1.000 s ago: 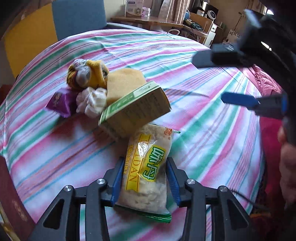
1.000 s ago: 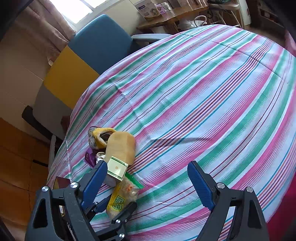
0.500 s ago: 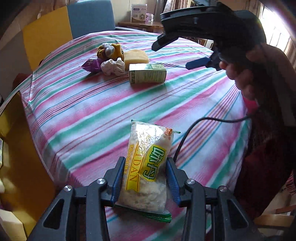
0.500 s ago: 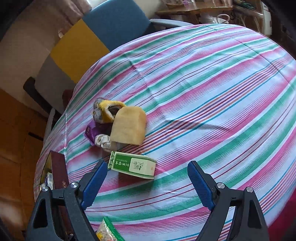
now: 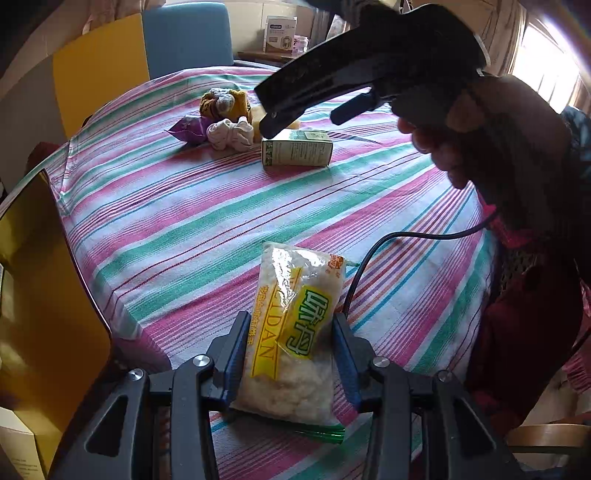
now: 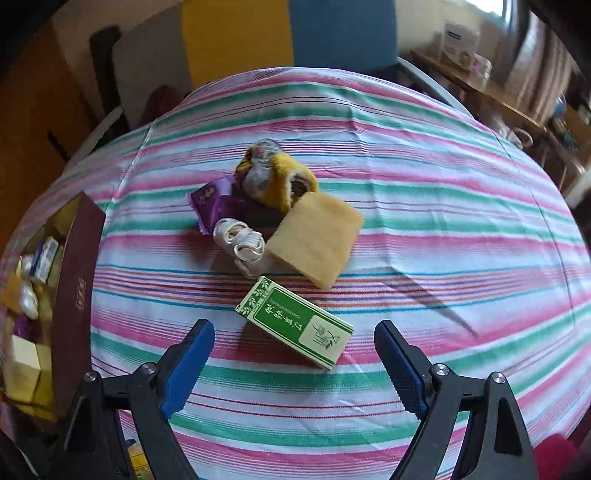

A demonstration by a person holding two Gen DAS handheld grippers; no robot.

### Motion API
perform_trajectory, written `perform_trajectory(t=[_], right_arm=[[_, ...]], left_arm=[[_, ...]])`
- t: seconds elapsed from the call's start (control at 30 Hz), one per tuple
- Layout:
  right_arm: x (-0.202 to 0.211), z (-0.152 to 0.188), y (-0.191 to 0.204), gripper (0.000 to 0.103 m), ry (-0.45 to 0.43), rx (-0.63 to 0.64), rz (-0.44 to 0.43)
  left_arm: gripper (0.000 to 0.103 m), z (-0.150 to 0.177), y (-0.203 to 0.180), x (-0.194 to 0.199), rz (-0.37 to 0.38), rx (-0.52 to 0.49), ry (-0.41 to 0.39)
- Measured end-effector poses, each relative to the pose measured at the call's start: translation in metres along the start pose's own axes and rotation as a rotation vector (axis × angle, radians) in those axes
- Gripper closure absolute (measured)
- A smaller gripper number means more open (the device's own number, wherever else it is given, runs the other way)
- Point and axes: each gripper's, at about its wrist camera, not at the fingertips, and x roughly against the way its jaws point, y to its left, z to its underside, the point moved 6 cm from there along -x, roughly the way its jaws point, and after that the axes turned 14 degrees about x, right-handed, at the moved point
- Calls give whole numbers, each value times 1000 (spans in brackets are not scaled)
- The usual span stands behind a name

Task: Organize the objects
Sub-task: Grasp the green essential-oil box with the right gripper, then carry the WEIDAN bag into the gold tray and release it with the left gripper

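the left gripper [image 5: 291, 354] is clamped on a clear snack bag [image 5: 295, 332] with yellow and green print, its blue pads pressing the bag's two long sides near the lower half, so that the sealed green bottom edge sticks out toward the camera and the top end reaches out past the fingertips over the near edge of the striped tablecloth [image 5: 177, 221]. a black cable [image 5: 373, 251] curves across the cloth just right of the bag. to the near left, off the table edge, stands an open box with a dark red flap [image 6: 77, 280], holding small packages. in the right wrist view the right gripper [image 6: 295, 358] hangs above the cloth with its fingers spread wide and nothing between the pads; a green and white carton [image 6: 295, 321] lies flat on the cloth just beyond the gap between the fingertips, set at a slant, touching neither finger. farther on sits a cluster: a white knotted cloth bundle [image 6: 242, 245] just behind the carton's left end, a tan sponge [image 6: 317, 240] to its right, a purple wrapper [image 6: 214, 205] to the left, and a yellow and grey plush toy [image 6: 275, 175] at the far side, all close together or touching. beyond the table is a blue and yellow chair [image 6: 280, 33].
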Motion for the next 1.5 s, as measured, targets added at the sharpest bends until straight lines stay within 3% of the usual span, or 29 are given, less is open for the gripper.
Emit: perform_trajectory(t=[0.17, 0.2, 0.23, 0.3, 0.43, 0.63, 0.9, 1.2, 1.37, 1.5], right_arm=[[-27, -6, -2, 18, 53, 81, 63], [-32, -5, -2, 38, 64, 91, 61], [-35, -3, 0, 68, 70, 99, 49], [-39, 2, 4, 72, 77, 111, 36], [-38, 3, 6, 72, 72, 136, 35], [-40, 6, -4, 71, 75, 51, -39], [-40, 10, -4, 70, 68, 55, -40], [-43, 10, -2, 71, 66, 117, -1], [-40, 10, -1, 71, 64, 125, 9], [-39, 10, 4, 71, 63, 134, 19]], left_arm=[[60, 0, 2, 1, 11, 14, -2], [60, 0, 3, 1, 13, 16, -3], [60, 0, 3, 1, 14, 17, -4], [59, 1, 3, 2, 15, 23, -7], [60, 2, 2, 3, 13, 33, -12], [59, 2, -1, 1, -12, 19, -18], [60, 4, -1, 4, -19, 17, -23], [60, 3, -5, 37, 40, 42, -69], [60, -20, 26, 91, 73, 184, -181], [60, -38, 91, 115, 10, 384, -227]])
